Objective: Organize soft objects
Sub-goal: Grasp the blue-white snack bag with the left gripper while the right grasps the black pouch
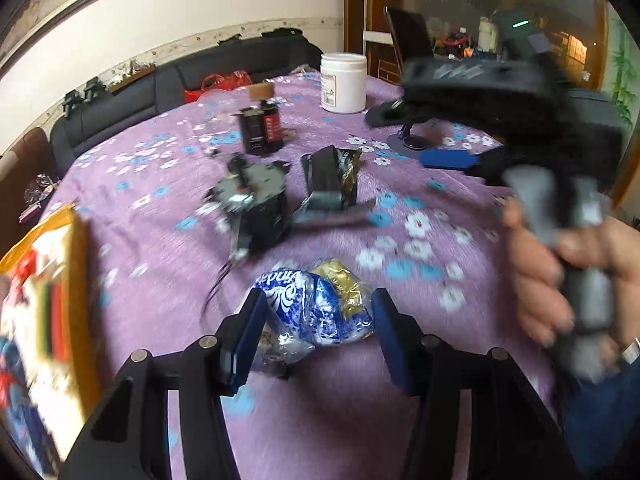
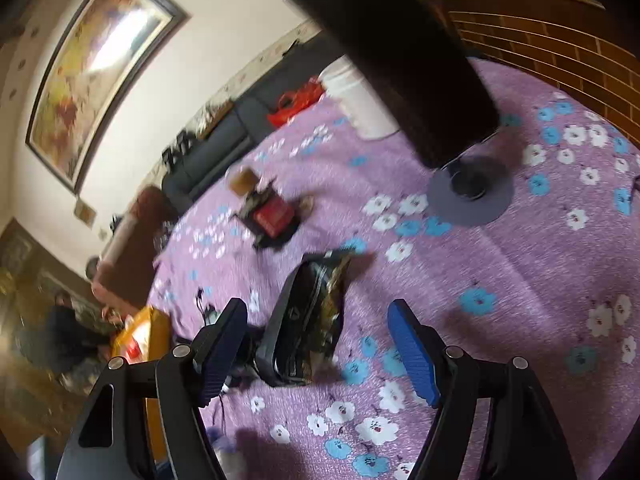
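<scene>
Jaws, left gripper (image 1: 318, 328): spread around a crumpled blue-and-white plastic tissue packet (image 1: 308, 312); the left pad seems to touch it, the right pad stands just beside it, so a firm grip cannot be told.
Jaws, right gripper (image 2: 316, 348): wide apart, nothing between the pads; a black-and-gold foil snack bag (image 2: 316, 316) lies on the cloth between and just beyond the fingers.
Tissue packet: on the purple flowered cloth of the surface (image 1: 400, 240), with a gold wrapper (image 1: 344, 284) pressed against its far side.
Snack bag, left view (image 1: 334, 180): mid-surface, beside a black blurred gadget with wires (image 1: 256, 208).
Far side: white plastic jar (image 1: 344, 82), black-and-red small box (image 1: 262, 128).
Left edge: yellow printed bag (image 1: 44, 288), blurred.
Right hand (image 1: 552, 276): clasps the other gripper's grey handle.
</scene>
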Motion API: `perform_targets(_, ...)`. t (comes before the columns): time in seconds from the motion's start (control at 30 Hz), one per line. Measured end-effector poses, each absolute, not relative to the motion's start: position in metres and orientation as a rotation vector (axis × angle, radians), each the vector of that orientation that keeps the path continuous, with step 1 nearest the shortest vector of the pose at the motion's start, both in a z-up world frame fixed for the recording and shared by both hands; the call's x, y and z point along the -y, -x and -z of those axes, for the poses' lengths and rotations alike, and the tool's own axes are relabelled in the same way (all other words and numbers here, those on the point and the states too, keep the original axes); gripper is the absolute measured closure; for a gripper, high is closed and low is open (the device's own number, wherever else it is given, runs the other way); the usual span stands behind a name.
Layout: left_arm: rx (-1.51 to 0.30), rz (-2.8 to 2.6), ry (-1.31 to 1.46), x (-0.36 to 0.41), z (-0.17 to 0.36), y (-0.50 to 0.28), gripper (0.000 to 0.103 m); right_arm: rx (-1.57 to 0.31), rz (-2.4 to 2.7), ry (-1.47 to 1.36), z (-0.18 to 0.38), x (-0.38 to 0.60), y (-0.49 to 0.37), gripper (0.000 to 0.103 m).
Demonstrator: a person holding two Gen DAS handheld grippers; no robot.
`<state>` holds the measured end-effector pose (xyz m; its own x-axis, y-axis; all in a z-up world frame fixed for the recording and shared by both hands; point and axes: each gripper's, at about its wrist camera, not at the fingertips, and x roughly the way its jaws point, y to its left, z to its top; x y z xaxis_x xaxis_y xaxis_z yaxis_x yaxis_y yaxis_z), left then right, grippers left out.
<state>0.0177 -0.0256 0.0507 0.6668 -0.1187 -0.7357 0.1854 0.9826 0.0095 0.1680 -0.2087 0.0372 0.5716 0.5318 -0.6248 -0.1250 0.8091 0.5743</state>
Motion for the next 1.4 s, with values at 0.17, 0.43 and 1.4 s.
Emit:
perform_targets(0.17,-0.802,0.149,-0.051,-0.008,-0.051,0.03,0.06,-0.958,-0.402,-0.39,-0.019,0.173,-0.174,0.026)
perform_targets(0.43,-0.879,0.1,0.055,-0.044,-0.024,0.032,0.06,-0.949,-0.368,-0.225,-0.002,0.145,-0.182,0.026)
perform_targets(1.4,-0.931,0.133,0.043,0.022,-0.013,-0.013,0.059,-0.87,-0.344,-0.184,-0.02,0.158,-0.17,0.077)
